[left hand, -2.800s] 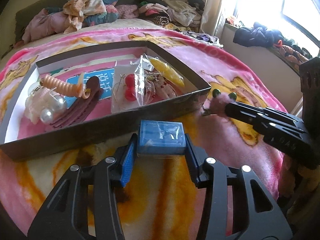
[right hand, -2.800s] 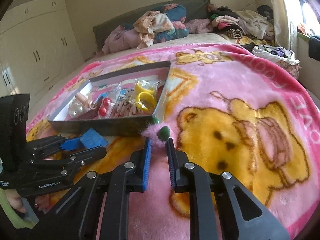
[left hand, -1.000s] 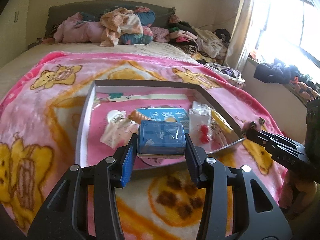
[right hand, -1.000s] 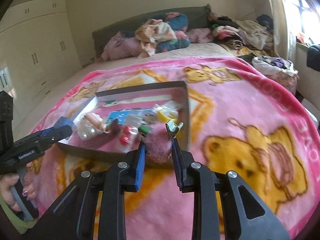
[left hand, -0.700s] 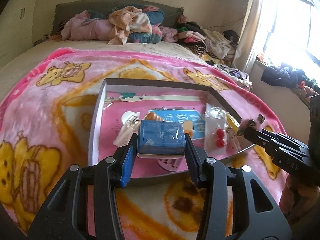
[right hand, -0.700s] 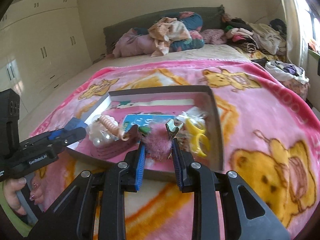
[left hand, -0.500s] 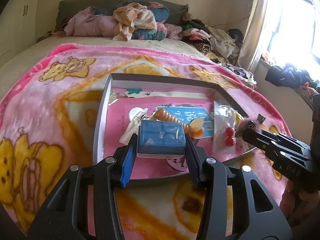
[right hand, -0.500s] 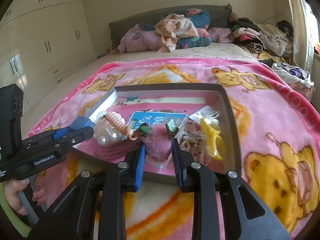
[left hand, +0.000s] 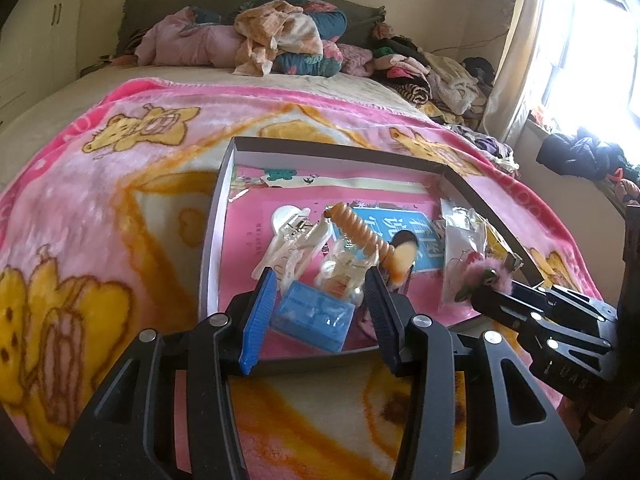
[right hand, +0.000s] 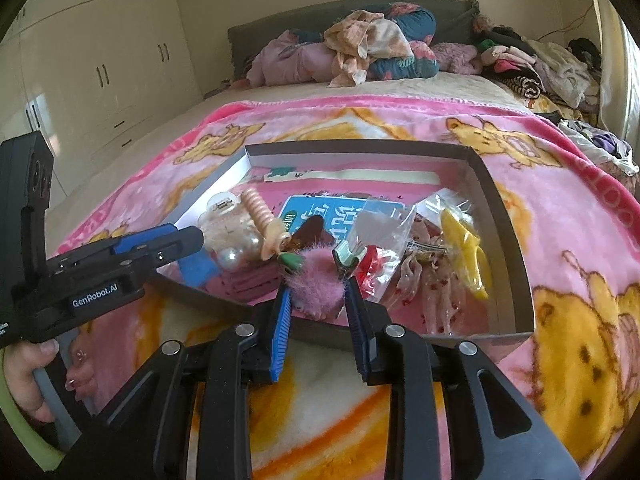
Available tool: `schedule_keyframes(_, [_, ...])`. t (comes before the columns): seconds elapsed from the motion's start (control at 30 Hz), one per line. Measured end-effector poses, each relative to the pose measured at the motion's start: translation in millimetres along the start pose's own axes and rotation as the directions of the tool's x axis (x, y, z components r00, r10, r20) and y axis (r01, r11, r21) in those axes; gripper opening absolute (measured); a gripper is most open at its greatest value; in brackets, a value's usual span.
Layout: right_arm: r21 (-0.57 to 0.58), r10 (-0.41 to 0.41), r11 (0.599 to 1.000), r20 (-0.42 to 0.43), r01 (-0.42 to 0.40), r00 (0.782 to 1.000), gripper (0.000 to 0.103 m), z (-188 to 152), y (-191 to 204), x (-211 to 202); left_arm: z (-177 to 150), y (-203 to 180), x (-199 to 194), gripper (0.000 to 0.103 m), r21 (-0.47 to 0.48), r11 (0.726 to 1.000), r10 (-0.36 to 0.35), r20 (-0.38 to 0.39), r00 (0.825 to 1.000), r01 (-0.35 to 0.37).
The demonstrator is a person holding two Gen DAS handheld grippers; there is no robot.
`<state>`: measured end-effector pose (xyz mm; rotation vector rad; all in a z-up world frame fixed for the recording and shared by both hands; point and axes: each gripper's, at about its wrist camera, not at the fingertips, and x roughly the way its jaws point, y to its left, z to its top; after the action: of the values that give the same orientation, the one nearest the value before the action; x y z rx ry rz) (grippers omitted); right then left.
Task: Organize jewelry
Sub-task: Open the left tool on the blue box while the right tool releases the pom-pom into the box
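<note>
A grey-walled tray point(left hand: 218, 216) point(right hand: 492, 188) lies on the pink bear blanket and holds hair clips, a spiral hair tie point(left hand: 360, 232), pearls point(right hand: 232, 258) and plastic bags of jewelry point(right hand: 384, 232). My left gripper point(left hand: 320, 292) is open over the tray's near edge; the small blue box point(left hand: 314, 316) lies tilted in the tray between its fingers. My right gripper point(right hand: 318, 292) is shut on a fuzzy pink hair clip point(right hand: 318, 280) above the tray's near side; it also shows in the left wrist view point(left hand: 488, 274).
The blanket point(left hand: 100, 208) covers the bed. Piled clothes point(left hand: 276, 40) lie at the headboard and along the right by the window. Wardrobe doors point(right hand: 100, 68) stand at the left. A yellow item point(right hand: 466, 248) lies in the tray's right side.
My left gripper has opened and the blue box has dropped into the tray. Both grippers moved forward over the tray; the right one still holds the pink clip.
</note>
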<state>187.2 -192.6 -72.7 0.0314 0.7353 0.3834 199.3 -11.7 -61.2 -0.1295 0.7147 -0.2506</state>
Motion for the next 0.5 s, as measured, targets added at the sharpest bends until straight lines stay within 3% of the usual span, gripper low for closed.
schedule_keyframes(0.3, [-0.025, -0.010, 1.000, 0.018, 0.011, 1.000, 0.034, -0.7, 4.0, -7.7, 0.0, 1.2, -2.8, 0.038, -0.001, 1.000, 0.000, 0.005, 1.000, 0.000])
schedule_keyframes(0.5, [-0.042, -0.051, 0.998, 0.061, 0.054, 0.997, 0.057, -2.1, 4.8, -21.2, 1.5, 0.3, -9.7, 0.047, 0.003, 1.000, 0.008, 0.014, 1.000, -0.008])
